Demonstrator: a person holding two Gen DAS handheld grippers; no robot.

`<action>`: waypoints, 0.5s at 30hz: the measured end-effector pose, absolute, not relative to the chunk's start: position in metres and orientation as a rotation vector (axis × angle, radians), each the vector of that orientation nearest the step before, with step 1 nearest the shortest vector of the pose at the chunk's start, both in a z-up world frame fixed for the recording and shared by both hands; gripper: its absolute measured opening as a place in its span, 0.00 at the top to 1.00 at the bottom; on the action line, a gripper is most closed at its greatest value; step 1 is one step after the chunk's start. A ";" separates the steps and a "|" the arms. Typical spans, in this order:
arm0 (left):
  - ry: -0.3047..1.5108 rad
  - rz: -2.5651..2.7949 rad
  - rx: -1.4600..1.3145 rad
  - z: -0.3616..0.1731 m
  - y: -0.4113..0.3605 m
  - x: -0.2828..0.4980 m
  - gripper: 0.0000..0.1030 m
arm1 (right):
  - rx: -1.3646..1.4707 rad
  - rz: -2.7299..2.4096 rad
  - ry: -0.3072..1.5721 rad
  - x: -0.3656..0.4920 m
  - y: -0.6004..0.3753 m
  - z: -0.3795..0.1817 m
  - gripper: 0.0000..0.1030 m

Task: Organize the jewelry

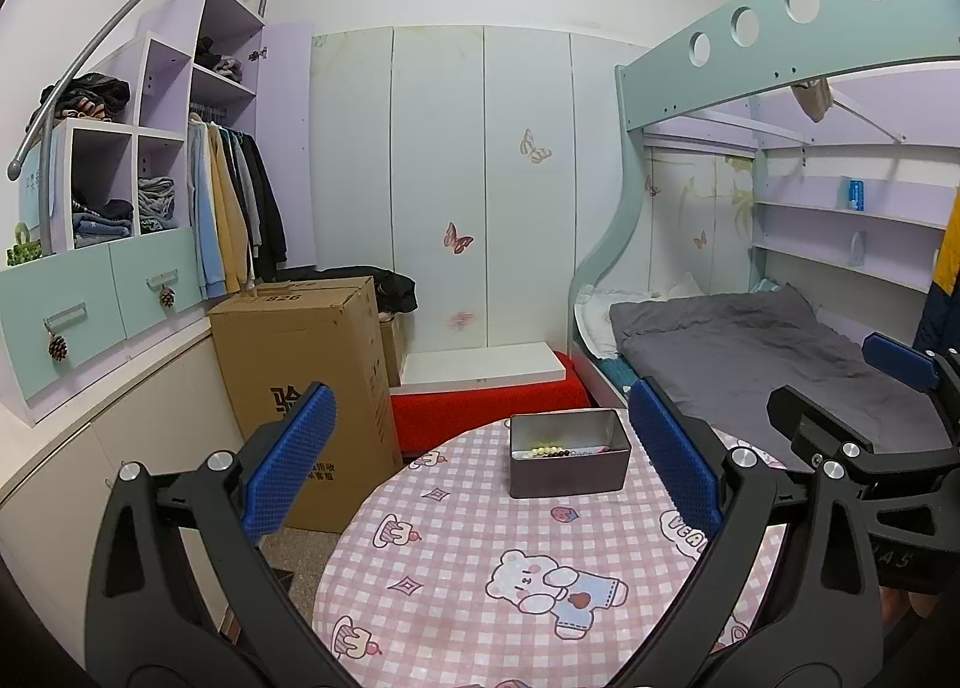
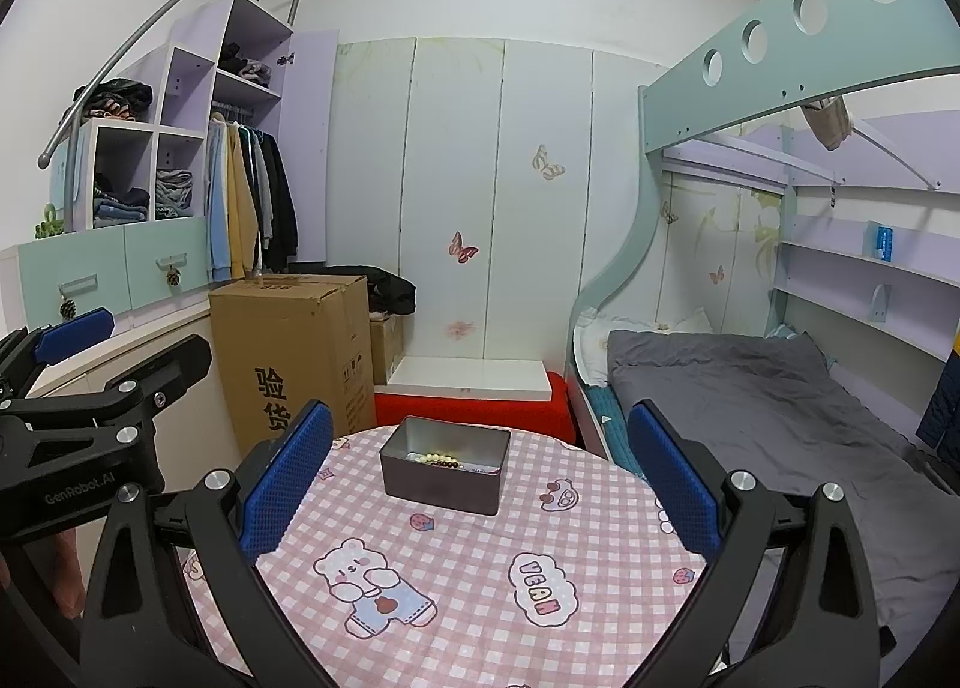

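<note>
Pink checked cartoon-print tablecloth [image 1: 480, 556] covers the round table beneath both grippers. Left gripper [image 1: 480, 460] and right gripper [image 2: 480, 472] have jaws apart, holding nothing. Ahead between each pair of jaws, the grey rectangular metal tin [image 2: 444, 475] contains a cream-and-dark beaded bracelet [image 2: 441, 458].

A round table with a pink checked cloth with bears [image 1: 456, 562] stands near a tall brown cardboard box [image 1: 300, 364], a bunk bed with a grey blanket [image 1: 750, 352], a red cloth-covered bench [image 2: 474, 412] and hanging coats [image 1: 234, 208] in an open purple wardrobe.
</note>
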State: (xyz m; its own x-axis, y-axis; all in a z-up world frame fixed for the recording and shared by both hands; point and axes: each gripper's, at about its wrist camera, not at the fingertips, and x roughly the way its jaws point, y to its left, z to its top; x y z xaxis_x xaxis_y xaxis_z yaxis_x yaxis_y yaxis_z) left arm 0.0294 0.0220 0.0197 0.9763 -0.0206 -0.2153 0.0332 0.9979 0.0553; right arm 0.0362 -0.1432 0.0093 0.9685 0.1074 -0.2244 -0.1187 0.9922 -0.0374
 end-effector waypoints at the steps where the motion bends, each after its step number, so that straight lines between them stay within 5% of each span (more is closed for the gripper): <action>1: 0.216 -0.029 0.058 0.020 0.022 0.029 0.07 | -0.051 0.114 0.224 0.036 -0.143 0.009 0.08; 15: 0.218 -0.025 0.064 0.018 0.024 0.031 0.07 | -0.048 0.118 0.233 0.039 -0.143 0.005 0.08</action>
State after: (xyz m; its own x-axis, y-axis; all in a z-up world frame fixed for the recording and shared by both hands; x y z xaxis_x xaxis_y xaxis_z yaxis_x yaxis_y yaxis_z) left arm 0.0312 0.0236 0.0182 0.9761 -0.0181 -0.2166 0.0321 0.9976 0.0611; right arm 0.0385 -0.1431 0.0047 0.9660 0.1108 -0.2336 -0.1220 0.9920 -0.0338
